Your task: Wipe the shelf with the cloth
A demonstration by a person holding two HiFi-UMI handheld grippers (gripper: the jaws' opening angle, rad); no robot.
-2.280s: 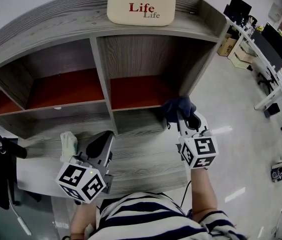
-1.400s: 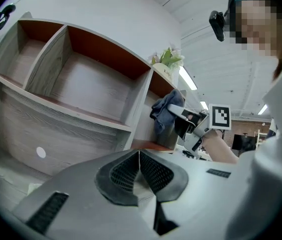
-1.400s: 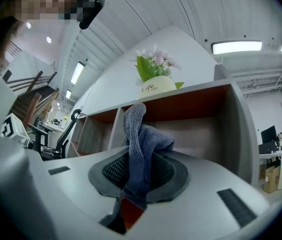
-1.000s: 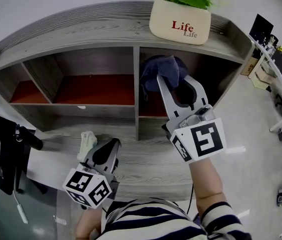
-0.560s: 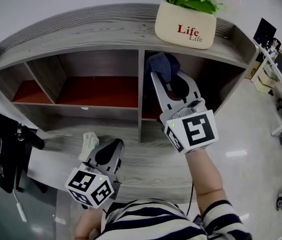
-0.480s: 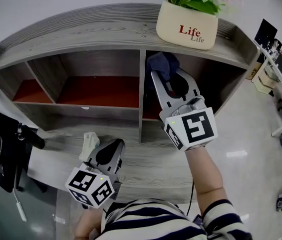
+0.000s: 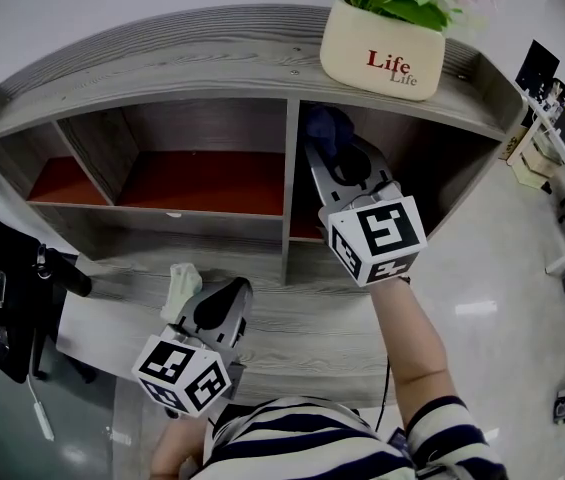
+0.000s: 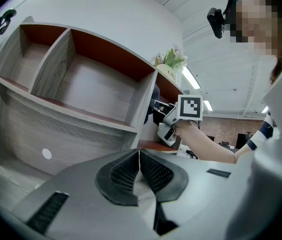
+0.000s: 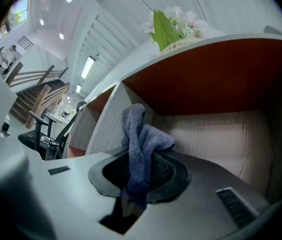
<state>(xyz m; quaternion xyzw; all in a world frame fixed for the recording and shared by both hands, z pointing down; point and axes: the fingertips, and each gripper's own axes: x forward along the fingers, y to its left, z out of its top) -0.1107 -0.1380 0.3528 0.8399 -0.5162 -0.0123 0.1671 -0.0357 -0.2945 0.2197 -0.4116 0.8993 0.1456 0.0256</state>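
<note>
Deeper into the right compartment of the shelf (image 7: 162,63) now, the right gripper (image 9: 140,171) is carrying the blue cloth (image 9: 141,134), jaws clamping its middle, folds sticking up beyond them; the left gripper (image 8: 139,169) is hovering outside, jaws together.

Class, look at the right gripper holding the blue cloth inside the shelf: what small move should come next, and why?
Probably press the blue cloth onto the wood-grain panel and start a stroke: the right gripper is shut on it inside the shelf, yet contact is unclear.

"Life" in red, smaller "Life" beneath, on cream plant pot (image 7: 383,43)
</note>
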